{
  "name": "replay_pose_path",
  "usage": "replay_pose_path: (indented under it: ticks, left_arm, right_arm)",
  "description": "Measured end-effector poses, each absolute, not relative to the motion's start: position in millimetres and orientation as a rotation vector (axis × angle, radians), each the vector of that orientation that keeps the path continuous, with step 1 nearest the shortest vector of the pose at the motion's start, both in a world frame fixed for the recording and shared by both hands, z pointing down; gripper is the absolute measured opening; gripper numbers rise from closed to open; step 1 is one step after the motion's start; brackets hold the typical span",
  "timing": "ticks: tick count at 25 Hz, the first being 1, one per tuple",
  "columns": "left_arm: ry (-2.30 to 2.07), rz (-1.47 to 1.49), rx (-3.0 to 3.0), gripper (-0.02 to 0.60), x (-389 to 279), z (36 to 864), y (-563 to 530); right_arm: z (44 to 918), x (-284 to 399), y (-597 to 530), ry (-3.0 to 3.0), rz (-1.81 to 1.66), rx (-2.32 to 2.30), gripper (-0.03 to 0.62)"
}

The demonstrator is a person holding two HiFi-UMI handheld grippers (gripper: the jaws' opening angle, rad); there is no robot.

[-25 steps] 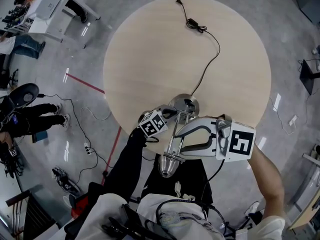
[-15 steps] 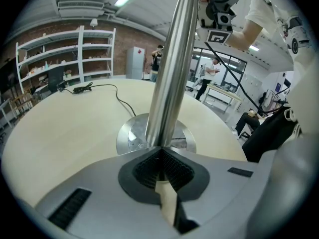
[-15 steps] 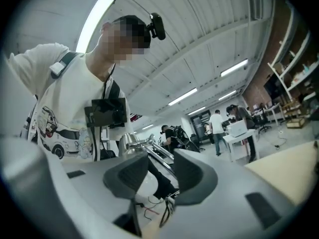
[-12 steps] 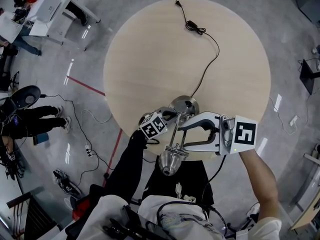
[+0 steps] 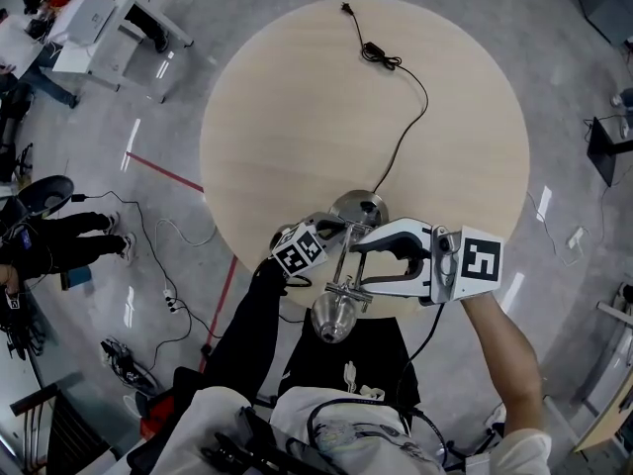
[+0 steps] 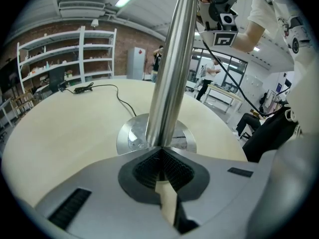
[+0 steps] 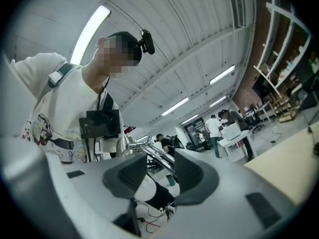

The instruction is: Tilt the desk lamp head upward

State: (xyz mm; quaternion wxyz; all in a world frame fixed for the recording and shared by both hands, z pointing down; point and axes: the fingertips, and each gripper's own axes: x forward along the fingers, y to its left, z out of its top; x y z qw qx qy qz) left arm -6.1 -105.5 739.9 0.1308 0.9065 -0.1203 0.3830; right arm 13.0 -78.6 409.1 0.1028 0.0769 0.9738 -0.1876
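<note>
A chrome desk lamp stands on a round base (image 5: pixel 360 208) at the near edge of the round wooden table (image 5: pixel 297 117). Its thin arm (image 5: pixel 343 265) slants toward me and ends in the lamp head (image 5: pixel 333 318), which hangs past the table's edge. My left gripper (image 5: pixel 331 228) is shut on the lamp's pole (image 6: pixel 170 68) just above the base (image 6: pixel 130 135). My right gripper (image 5: pixel 354 267) comes in from the right. Its jaws are opening, and the arm's rods (image 7: pixel 152 152) show in the gap with neither pad pressing on them.
The lamp's black cord (image 5: pixel 404 139) runs across the table to a plug (image 5: pixel 349 8) at the far edge. On the floor to the left are a white desk (image 5: pixel 94 23), loose cables (image 5: pixel 173 290) and a red tape line (image 5: pixel 163 171). People stand at the left.
The right gripper's jaws have spread apart and let go of the lamp's arm. The lamp head sits a little closer to the table. The left gripper keeps its hold.
</note>
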Motion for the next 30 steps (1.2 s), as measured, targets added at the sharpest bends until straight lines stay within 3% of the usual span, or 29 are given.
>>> replay_pose_path:
  ticks: [16,25,29,30]
  left_arm:
    - [-0.342,1.115,2.635,0.003,-4,739,-104]
    - [-0.312,1.197,2.672,0.003,-8,744,-106]
    - [-0.540,1.117,2.624,0.003,-29,729,-123]
    - [-0.632,1.050,2.610,0.003,-38,716,-131]
  right_arm:
    - [408,13,-75,3.020,-0.407,0.202,0.152]
    - [414,56,-99,3.186,-0.281,-0.250,0.150]
    - [417,81,-103,3.161,-0.232,-0.563,0.148]
    - [417,85,-103,3.151,-0.218,-0.650,0.116]
